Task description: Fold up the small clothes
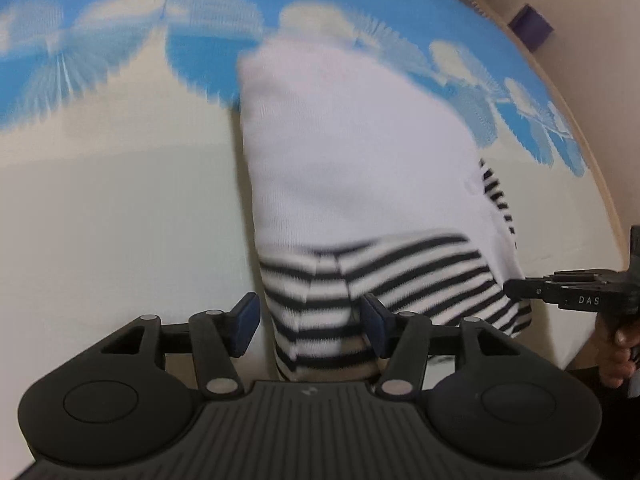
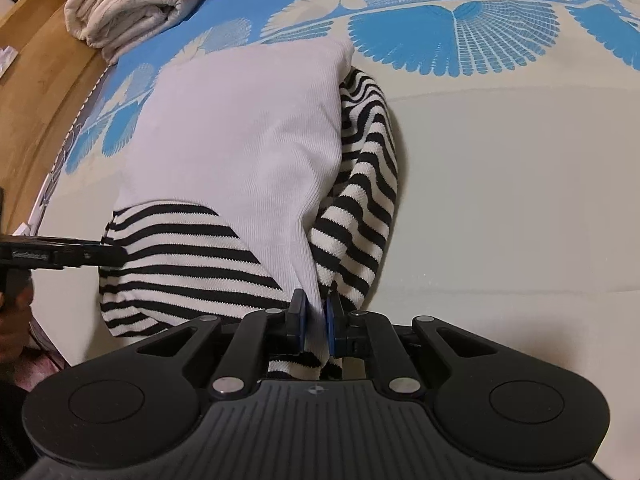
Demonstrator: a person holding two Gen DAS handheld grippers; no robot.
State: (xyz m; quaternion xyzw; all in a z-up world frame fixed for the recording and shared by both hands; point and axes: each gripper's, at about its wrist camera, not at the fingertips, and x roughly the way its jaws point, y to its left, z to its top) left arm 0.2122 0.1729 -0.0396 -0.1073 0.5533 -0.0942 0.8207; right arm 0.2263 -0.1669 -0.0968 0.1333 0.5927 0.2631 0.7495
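Observation:
A small white garment with black-and-white striped parts (image 1: 352,184) lies on a blue and cream patterned bed cover (image 1: 120,208). My left gripper (image 1: 308,326) is open, its jaws standing on either side of the striped edge nearest me. The same garment shows in the right wrist view (image 2: 240,140), white panel folded over striped fabric. My right gripper (image 2: 316,326) is shut on the garment's near white edge. The right gripper also shows at the right edge of the left wrist view (image 1: 516,288), and the left gripper at the left edge of the right wrist view (image 2: 116,256).
Folded cream blankets (image 2: 120,4) and something red sit at the back left of the bed. A wooden bed frame (image 2: 36,92) runs along the left. A purple box (image 1: 530,26) stands beyond the bed. Cream cover (image 2: 520,200) spreads to the right.

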